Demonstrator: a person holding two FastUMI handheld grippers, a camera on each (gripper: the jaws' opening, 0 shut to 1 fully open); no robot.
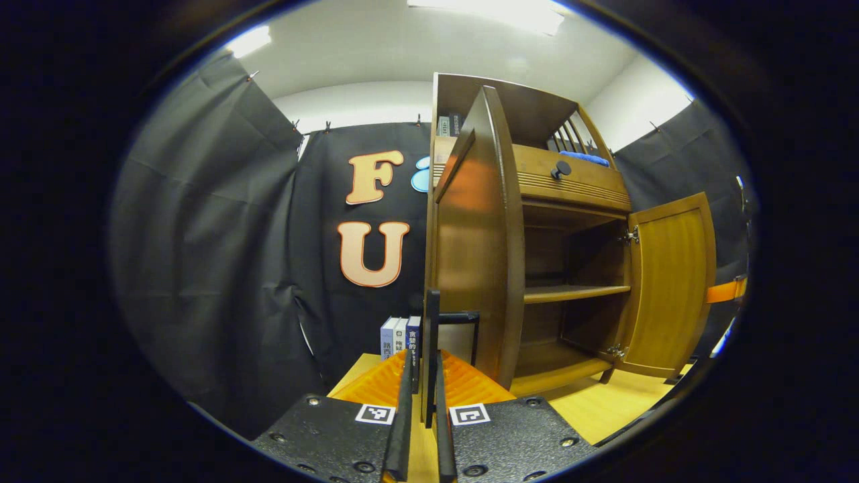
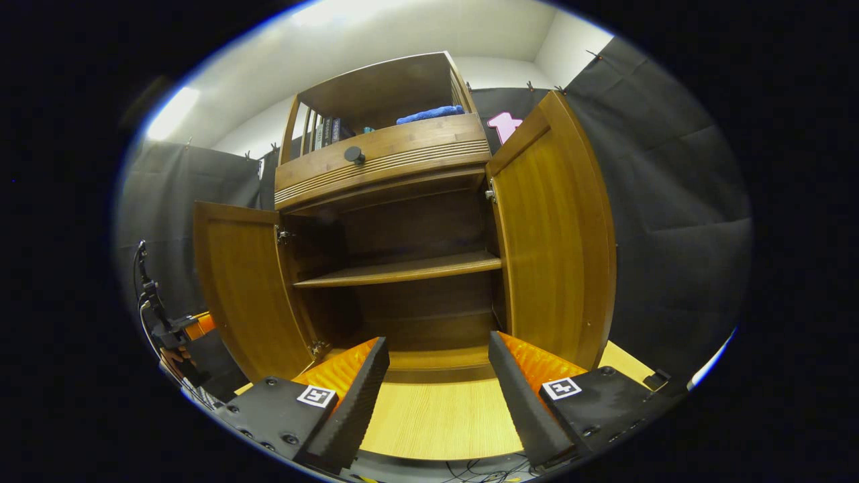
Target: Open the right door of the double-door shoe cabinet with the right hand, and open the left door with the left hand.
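With both doors swung wide, the shoe cabinet [image 2: 402, 221] stands on a pale wooden floor [image 2: 436, 419] and serves as the anchor for everything else. In the right gripper view its right door [image 2: 557, 235] hangs open at the cabinet's right side and its left door [image 2: 248, 288] at the left side, the two framing a bare inner shelf [image 2: 402, 270] and the compartment under it. Above the doors runs a drawer front with a dark round knob [image 2: 354, 155], and the open top bay holds upright books [image 2: 327, 131] and a folded blue cloth [image 2: 429, 113]. The right gripper [image 2: 439, 396] hovers in front of the cabinet's open middle, its jaws spread wide apart and touching nothing. In the left gripper view the left gripper [image 1: 424, 416] sits just before the left door [image 1: 480, 248], seen edge-on; its jaws are clenched on the door's slim black handle [image 1: 433, 335], which rises between them. Behind that door, beside the cabinet's left wall, a few books [image 1: 400, 339] stand upright. The other gripper, in a hand, shows left of the left door in the right gripper view.
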